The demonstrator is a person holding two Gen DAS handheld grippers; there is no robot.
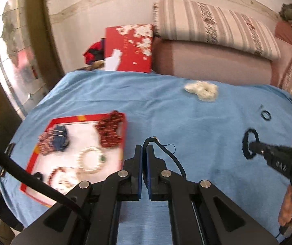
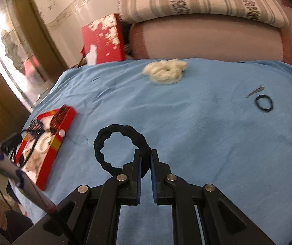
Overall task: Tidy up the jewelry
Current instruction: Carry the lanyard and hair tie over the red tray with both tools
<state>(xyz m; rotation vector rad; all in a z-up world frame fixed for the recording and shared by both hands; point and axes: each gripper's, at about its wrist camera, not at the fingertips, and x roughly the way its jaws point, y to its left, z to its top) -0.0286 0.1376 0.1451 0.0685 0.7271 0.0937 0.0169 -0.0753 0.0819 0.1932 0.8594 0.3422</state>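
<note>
You've got the blue cloth (image 1: 166, 110) spread wide under both tools, with the striped cushion (image 1: 213, 24) on the pink couch behind it. Propped at the back, the red box lid (image 1: 131, 47) with white blossoms stands upright against the wall. Down at the left edge sits the open red tray (image 1: 123, 134), and it's already carrying a red beaded piece (image 1: 109, 134), a pearl bracelet (image 1: 90, 159) and a blue-and-red cluster at its far corner. Out at the far side of the cloth, the cream scrunchie (image 2: 164, 71) lies alone, well apart from everything.

Your right gripper (image 2: 146, 155) is pinching the black fabric hair band (image 2: 121, 145), the loop standing out to the left of its fingers, clear of the tray. Your left gripper (image 1: 144, 149) is pressed together on a thin dark cord (image 1: 170, 157), which loops over the tips and trails off to the right, just beside the tray's near corner. Smallest of the lot: a thin black elastic ring (image 2: 263, 103) to the right, with a small metal clip (image 2: 255, 91) just beside it.
</note>
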